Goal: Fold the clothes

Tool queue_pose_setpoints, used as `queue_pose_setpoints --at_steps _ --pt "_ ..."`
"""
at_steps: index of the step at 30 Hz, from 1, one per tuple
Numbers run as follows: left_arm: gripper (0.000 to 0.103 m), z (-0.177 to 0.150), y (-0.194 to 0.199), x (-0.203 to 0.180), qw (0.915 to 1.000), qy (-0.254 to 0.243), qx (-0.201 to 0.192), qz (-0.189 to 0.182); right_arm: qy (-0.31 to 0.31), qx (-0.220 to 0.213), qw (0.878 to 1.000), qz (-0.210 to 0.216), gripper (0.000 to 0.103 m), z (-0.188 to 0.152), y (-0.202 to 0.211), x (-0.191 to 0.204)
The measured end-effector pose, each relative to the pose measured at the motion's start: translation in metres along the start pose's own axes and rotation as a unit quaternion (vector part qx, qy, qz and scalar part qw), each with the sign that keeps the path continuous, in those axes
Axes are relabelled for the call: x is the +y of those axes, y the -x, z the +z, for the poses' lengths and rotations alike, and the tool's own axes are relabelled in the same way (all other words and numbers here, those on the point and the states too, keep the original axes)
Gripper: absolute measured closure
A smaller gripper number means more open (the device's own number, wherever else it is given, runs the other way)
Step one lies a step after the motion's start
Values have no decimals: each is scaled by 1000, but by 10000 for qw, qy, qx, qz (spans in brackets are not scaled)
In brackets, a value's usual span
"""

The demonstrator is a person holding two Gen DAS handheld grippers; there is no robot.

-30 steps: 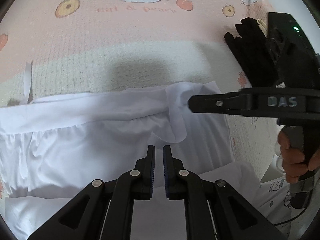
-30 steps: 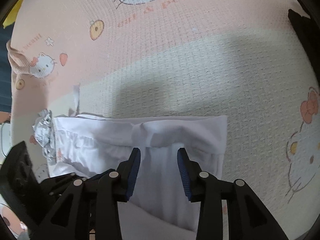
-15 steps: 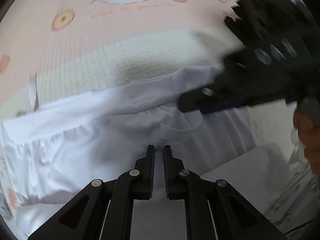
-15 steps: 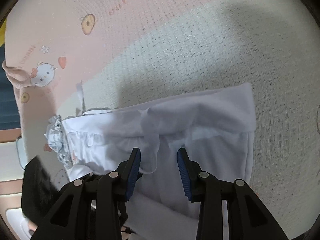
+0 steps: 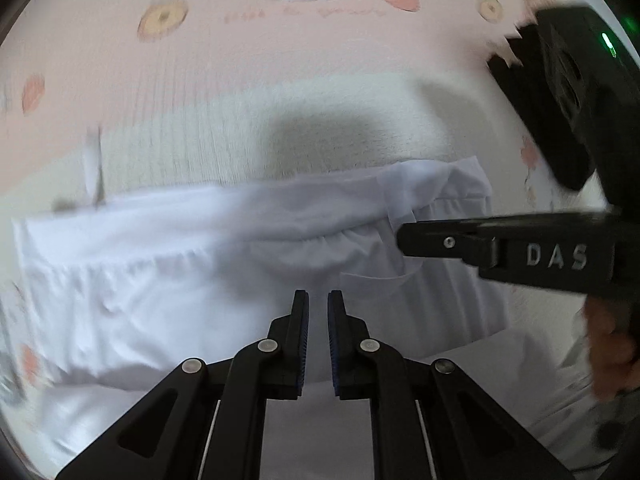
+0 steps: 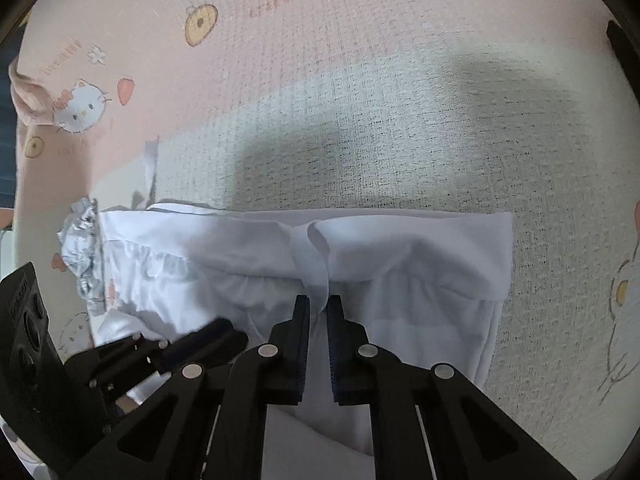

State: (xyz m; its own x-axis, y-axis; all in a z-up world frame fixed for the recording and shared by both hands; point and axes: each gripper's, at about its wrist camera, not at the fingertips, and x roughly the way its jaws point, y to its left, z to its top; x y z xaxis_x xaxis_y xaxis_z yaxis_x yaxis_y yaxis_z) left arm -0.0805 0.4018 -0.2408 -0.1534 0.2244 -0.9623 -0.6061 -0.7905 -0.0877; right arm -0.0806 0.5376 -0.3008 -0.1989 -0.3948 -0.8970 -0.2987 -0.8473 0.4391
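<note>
Right wrist view: white garment (image 6: 400,280) lies flat on pink cartoon blanket (image 6: 360,60), far edge partly folded back. Right gripper (image 6: 318,304) closing — thin fabric flap between pads, pinch looks near complete. Left gripper (image 5: 318,304) shut, looks empty, hovering over garment centre. Step: grasping edge for fold. Next — likely lift flap, carry it across, keep layers aligned.

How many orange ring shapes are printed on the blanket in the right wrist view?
2: one orange ring at upper left, another at the far left edge. The white garment may hide more.
</note>
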Motion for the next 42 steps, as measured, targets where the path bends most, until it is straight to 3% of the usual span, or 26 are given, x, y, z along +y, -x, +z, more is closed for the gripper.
queue_pose_setpoints --at_steps 3,18,22,23,26,27,31,35,42 --pt "95 0 3 -11 9997 -210 -21 85 -19 48 10000 15 96 -2 3 -6" --pt "95 -4 4 -6 9999 68 43 -78 334 270 9986 -299 96 -22 16 -21" --pt "95 2 12 16 9986 393 -21 -346 159 130 9997 99 95 -24 24 -28" --pt "95 7 16 26 9978 506 -32 -427 104 46 9998 171 90 -24 28 -29" --pt "95 18 24 58 9946 858 -12 -592 -46 -232 9993 305 60 -22 37 -29" --pt "95 18 25 68 9940 939 6 -569 -82 -333 9990 285 57 -20 39 -27" --pt "95 14 37 102 9929 1142 -143 -304 51 -673 9977 10 56 -13 45 -10" --pt "95 9 50 141 9902 1357 -314 -98 330 -934 9949 -189 47 -6 44 16" --pt "95 -15 58 175 9846 1699 -106 -396 749 -1330 9881 -212 47 6 32 76"
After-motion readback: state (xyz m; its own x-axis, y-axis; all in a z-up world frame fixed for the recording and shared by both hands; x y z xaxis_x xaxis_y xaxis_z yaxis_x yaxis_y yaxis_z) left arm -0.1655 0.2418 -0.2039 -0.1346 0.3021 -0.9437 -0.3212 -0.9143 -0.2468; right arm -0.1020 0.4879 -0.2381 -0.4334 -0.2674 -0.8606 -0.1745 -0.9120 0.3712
